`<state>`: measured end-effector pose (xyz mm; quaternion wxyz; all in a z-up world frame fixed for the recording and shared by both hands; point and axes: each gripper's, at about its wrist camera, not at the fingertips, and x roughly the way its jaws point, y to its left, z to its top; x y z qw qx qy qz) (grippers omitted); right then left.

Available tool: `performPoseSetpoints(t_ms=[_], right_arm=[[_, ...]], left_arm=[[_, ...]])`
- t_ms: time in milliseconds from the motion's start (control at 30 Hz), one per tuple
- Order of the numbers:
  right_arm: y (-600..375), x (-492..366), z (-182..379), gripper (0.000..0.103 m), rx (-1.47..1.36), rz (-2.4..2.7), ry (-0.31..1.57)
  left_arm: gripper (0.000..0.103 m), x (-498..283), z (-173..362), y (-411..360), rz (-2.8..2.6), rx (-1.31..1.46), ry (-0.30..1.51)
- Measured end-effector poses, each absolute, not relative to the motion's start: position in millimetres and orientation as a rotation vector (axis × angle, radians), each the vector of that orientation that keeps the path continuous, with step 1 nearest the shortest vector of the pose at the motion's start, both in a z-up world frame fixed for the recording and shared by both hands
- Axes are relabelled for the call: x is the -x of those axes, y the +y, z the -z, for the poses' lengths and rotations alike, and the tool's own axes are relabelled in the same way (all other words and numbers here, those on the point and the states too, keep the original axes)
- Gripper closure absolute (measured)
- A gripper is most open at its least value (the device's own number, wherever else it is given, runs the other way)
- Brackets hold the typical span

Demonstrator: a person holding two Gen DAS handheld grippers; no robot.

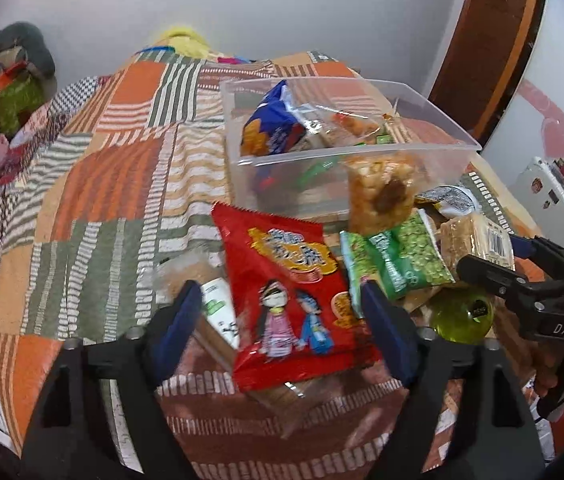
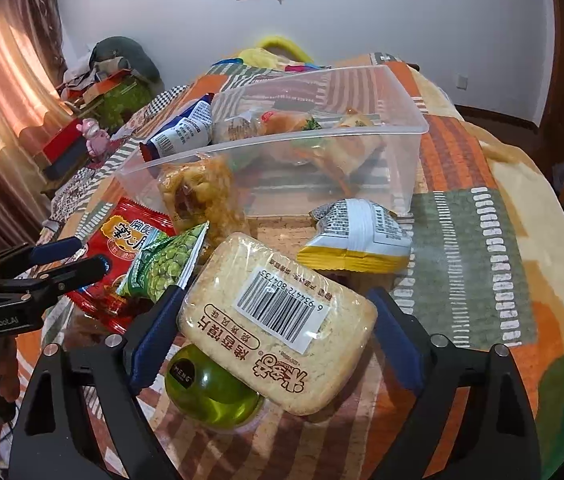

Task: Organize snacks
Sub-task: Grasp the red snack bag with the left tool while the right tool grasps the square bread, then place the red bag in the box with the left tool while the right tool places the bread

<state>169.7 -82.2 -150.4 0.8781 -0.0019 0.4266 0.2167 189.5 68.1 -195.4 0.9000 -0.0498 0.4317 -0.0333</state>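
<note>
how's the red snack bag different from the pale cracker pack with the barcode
The red snack bag is opaque foil with cartoon figures; the cracker pack is clear wrap showing pale slabs and a barcode label. The red bag sits between the left gripper fingers, the cracker pack between the right gripper fingers. Both lie outside the clear bin.

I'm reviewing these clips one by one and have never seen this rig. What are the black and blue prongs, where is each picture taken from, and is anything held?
No robot here: a person carries a hand-held claw in each hand, each with a fisheye camera looking along its two blue-padded fingers. One picture is from the left claw, the other from the right claw.

Snacks lie on a patchwork blanket before a clear plastic bin already holding some packets. Both claws are open and hold nothing. The left claw straddles a red snack bag; the right straddles a pale cracker pack lying partly over a green jelly cup. A green pea packet lies between.
</note>
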Motion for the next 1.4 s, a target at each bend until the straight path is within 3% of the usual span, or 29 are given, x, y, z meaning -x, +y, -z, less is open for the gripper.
performPoseSetpoints(t_ms=[100,233,533,600,733,800,1400], right_arm=[[-88.9,-168.1,149.8,0.015,-0.005,-0.444,0.885],[-100.6,-165.9,149.4,0.015,-0.018,-0.44,0.885],[-110.9,-162.9,148.0,0.015,-0.022,-0.447,0.886],[-111.9,-163.5,148.2,0.015,-0.029,-0.449,0.886],[-111.6,-164.1,147.5,0.015,-0.032,-0.452,0.884],[-112.8,-163.2,146.7,0.015,-0.03,-0.452,0.883],[-116.8,-162.0,109.5,0.015,-0.032,-0.444,0.78]], left_arm=[[0.006,-192.1,197.7,54.8,0.071,0.05,0.895],[0.005,-203.1,214.7,44.5,0.072,-0.001,0.977],[0.002,-215.4,227.5,25.5,0.005,-0.132,0.95],[0.007,-218.8,230.7,23.8,-0.001,-0.142,0.947],[0.032,-222.1,232.3,25.8,0.008,-0.122,0.945],[0.035,-219.9,230.4,26.8,0.012,-0.125,0.935],[0.035,-187.4,151.9,55.5,0.083,0.048,0.768]])
